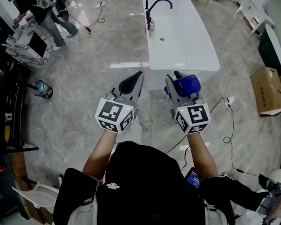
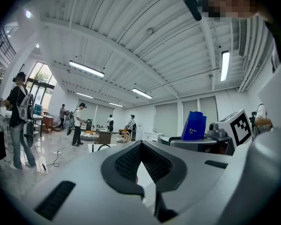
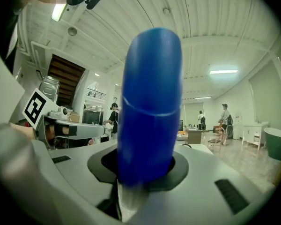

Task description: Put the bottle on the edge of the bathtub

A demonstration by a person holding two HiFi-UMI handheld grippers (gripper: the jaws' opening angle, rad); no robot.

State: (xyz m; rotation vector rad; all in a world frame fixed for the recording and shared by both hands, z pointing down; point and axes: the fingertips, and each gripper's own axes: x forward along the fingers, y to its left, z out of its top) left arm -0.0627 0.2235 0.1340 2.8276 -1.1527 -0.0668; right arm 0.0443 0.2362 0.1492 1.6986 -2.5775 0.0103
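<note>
The carry is in hand: the right gripper (image 1: 179, 80) is closed partway around the blue bottle (image 1: 187, 85), gripping it low on its body, near the close end of the white bathtub (image 1: 210, 55) but not yet over it. The left gripper (image 1: 135, 78), at its left, has its jaws together on nothing. Next, I judge, the bottle needs bringing over the tub's flat rim, setting down squarely, then releasing
</note>
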